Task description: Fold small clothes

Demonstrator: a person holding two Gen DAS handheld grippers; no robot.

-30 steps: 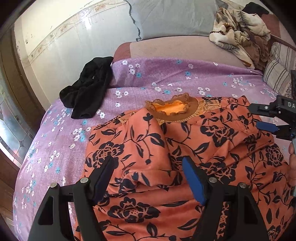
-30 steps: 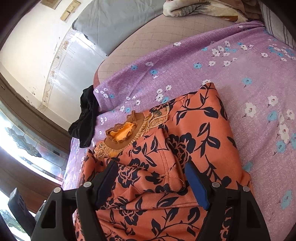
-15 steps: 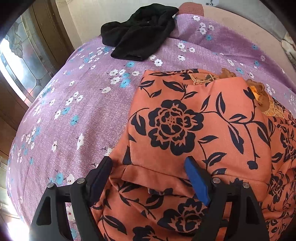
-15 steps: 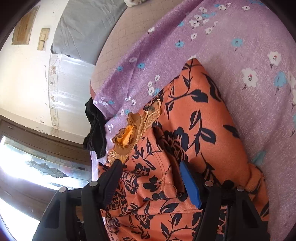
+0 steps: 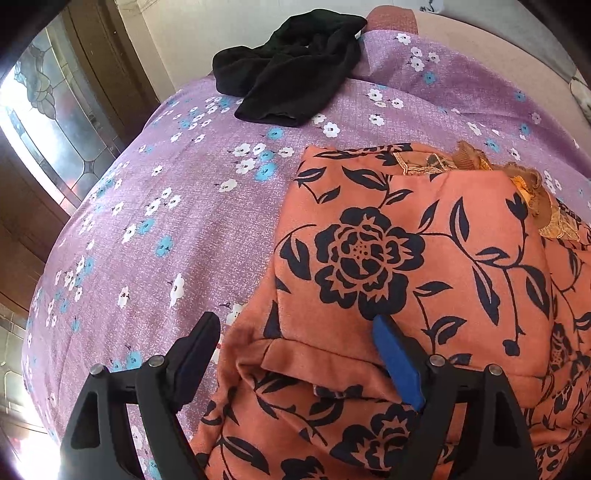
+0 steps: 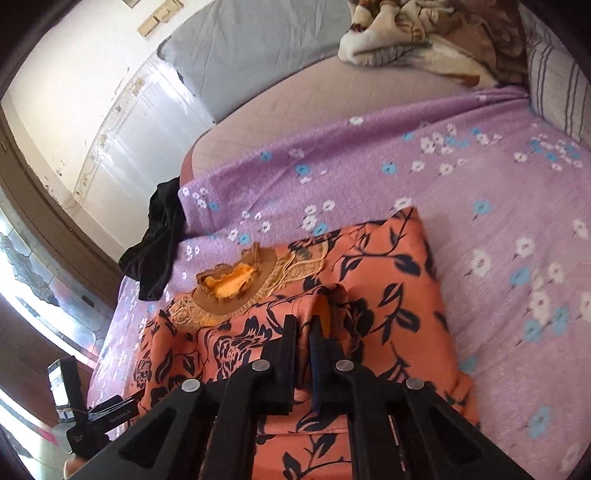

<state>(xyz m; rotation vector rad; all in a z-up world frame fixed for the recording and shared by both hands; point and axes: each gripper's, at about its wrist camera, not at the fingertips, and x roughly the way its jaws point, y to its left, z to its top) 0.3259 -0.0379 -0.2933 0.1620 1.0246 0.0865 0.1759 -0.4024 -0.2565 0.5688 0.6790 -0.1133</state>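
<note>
An orange garment with a black flower print (image 5: 406, 258) lies partly folded on the purple flowered bedsheet (image 5: 166, 221); its brown and gold lace collar (image 6: 236, 280) faces the far side. My left gripper (image 5: 295, 339) is open, its jaws on either side of the folded left edge and hem of the garment. My right gripper (image 6: 304, 325) is shut on a raised fold of the orange garment (image 6: 388, 280) near its middle. The left gripper's body also shows at the lower left of the right wrist view (image 6: 85, 410).
A black garment (image 5: 291, 70) lies crumpled at the far left corner of the bed; it also shows in the right wrist view (image 6: 159, 236). A rumpled beige blanket (image 6: 424, 33) and a striped pillow (image 6: 557, 81) are at the far right. A grey pillow (image 6: 251, 48) leans on the wall.
My right gripper has closed on a fold of the orange garment and lifted it. My left gripper swung to the garment's left edge and stays open there.
</note>
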